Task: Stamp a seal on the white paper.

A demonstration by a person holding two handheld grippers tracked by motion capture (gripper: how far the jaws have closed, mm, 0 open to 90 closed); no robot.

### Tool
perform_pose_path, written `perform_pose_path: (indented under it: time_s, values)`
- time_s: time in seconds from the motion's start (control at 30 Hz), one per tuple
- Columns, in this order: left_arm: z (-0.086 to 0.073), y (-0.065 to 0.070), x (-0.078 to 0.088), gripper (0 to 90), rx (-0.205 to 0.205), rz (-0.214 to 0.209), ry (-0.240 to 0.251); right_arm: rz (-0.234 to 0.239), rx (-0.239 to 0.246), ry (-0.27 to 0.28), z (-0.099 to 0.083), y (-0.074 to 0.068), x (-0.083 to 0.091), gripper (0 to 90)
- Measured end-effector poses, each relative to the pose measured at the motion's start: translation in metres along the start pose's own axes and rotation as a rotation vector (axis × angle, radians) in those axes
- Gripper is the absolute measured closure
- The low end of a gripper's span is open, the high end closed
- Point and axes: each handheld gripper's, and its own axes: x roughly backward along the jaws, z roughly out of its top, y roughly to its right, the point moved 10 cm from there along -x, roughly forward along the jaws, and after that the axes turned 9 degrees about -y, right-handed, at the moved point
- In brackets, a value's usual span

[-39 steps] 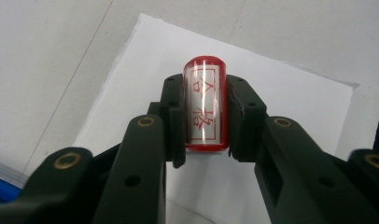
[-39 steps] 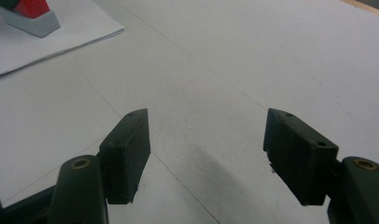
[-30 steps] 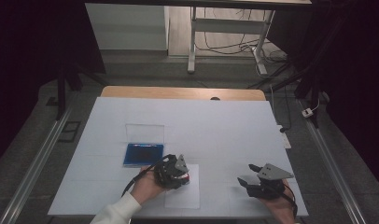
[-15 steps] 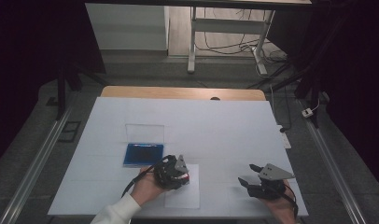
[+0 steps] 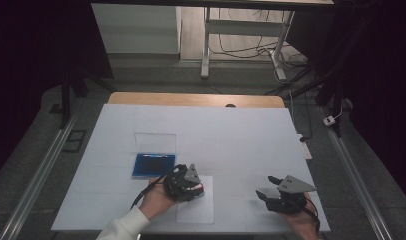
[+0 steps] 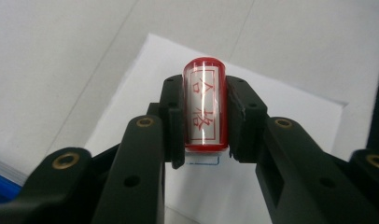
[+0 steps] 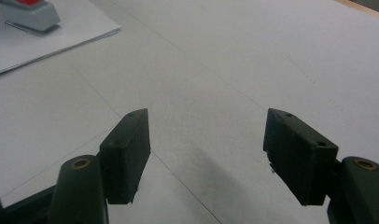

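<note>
Person's left hand (image 5: 153, 200) holds the left gripper (image 5: 191, 186) low over a white paper sheet (image 5: 196, 210) near the worktop (image 5: 231, 135) front edge; sth red betw. its fingers, too small to tell. Blue pad case (image 5: 153, 165), clear lid up, just behind-left of it. Right gripper (image 5: 271, 192) well apart to the right, fingers spread, nothing betw. them, over bare white cover.

Dim room with dark edges; the white bench (image 5: 241, 140) is evenly lit from above. Close views are slightly soft, with glare on the stamp (image 6: 205, 105).
</note>
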Motion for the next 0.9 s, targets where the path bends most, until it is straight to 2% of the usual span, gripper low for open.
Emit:
perform_pose_path:
  time_s: [0.17,0.33,0.9]
  values:
    - [0.003,-0.001,0.014,70.2,0.014,-0.034,0.056,-0.006,0.001,0.002,0.001,0.0,0.001,31.2]
    - [0.005,-0.002,0.024,70.1,0.012,-0.045,0.085,-0.006,0.002,0.0,0.0,0.0,0.001,31.2]
    - [0.006,-0.011,0.054,70.1,0.031,-0.044,0.161,0.0,0.002,0.003,0.0,0.0,0.0,31.3]
